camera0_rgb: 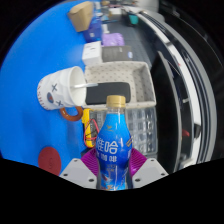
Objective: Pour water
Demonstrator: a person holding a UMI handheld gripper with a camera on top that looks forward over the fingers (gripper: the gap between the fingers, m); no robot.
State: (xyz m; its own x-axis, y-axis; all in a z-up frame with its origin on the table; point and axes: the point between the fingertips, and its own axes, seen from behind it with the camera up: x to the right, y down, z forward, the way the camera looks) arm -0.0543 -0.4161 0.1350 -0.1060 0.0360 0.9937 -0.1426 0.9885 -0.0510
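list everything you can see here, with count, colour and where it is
bottle: 1, blue label, yellowish cap, upright between the gripper fingers
cup: 1, white with dark red marks, lying on its side, beyond the bottle beside the basket
basket: 1, pale grey, behind the bottle, holding a dark flat item I cannot identify
table: 1, blue, under everything
small items: several, mixed colours, far end of the table, too small to identify
gripper: 1, purple pads, fingers pressed on the bottle's lower body
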